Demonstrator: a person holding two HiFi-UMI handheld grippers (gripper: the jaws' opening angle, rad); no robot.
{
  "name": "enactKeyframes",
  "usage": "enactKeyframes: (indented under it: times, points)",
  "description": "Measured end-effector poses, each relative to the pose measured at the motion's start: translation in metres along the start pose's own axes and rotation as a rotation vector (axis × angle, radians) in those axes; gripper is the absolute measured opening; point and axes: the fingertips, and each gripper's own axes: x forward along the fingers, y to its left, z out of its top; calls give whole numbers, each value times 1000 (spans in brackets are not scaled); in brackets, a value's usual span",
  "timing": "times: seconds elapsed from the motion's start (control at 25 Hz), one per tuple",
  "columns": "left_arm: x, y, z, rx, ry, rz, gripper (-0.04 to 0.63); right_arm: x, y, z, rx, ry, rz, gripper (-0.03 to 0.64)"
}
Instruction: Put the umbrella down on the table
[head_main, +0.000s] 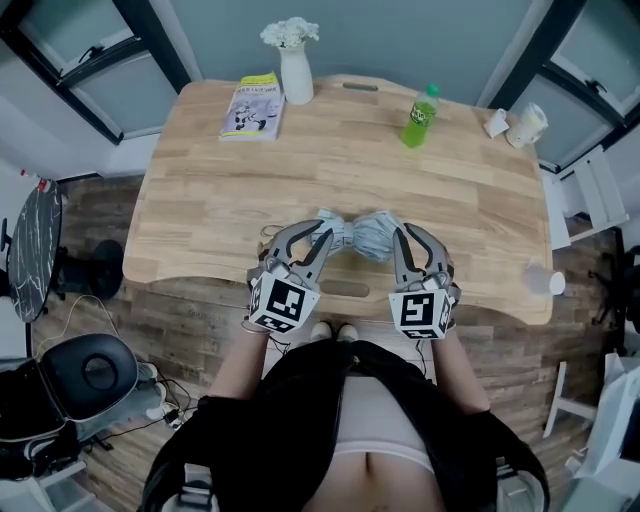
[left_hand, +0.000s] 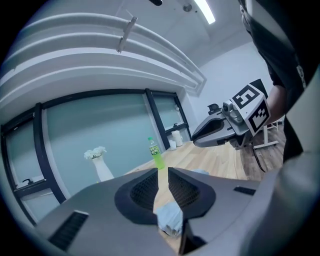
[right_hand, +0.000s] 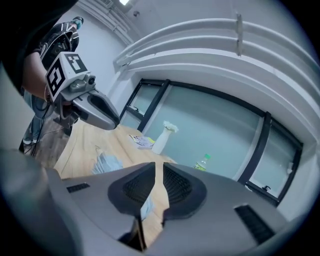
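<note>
- Dark jacket (head_main: 300, 440) of the person fills the bottom of the head view, with both arms reaching up the frame toward the desk (head_main: 200, 200).
- Left gripper (head_main: 315, 235) and right gripper (head_main: 408, 235) sit side by side in the middle of the frame, marker cubes facing the camera.
- Strung between them is the umbrella (head_main: 355, 235), folded up, pale blue-grey, over the near edge of the desk. Can't tell if it's resting on the wood or just above it.
- Left gripper view: jaws nearly together, clamped on a wad of the pale fabric low down between the pads.
- Right gripper view: same deal, jaws pinched close on a strip of the fabric, and the umbrella's other end shows left of centre.
- Far side of the desk: white vase (head_main: 295, 70) with white flowers at top centre, a yellow booklet (head_main: 252, 105) just left of it, and a green bottle (head_main: 420, 115) off to the upper right.
</note>
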Motion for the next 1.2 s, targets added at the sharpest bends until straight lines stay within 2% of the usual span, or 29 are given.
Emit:
enactKeyframes:
  times: [0.2, 0.36, 0.56, 0.88, 1.04, 1.2]
  points:
    - [-6, 0, 8, 15, -35, 11, 23, -7, 3, 24, 95, -72, 7, 43]
    - [-11, 1, 9, 10, -56, 8, 12, -11, 11, 37, 134, -105, 4, 36]
    - [-21, 8, 17, -26, -110, 0, 12, -10, 26, 45, 172, -102, -10, 35]
    - [-39, 14, 13, -129, -169, -29, 12, -12, 42, 70, 257, -135, -36, 34]
    - [-45, 14, 12, -122, -172, -40, 12, -16, 48, 84, 292, -145, -40, 34]
    - [-54, 11, 16, -108, -181, -33, 12, -23, 53, 88, 281, -158, -30, 34]
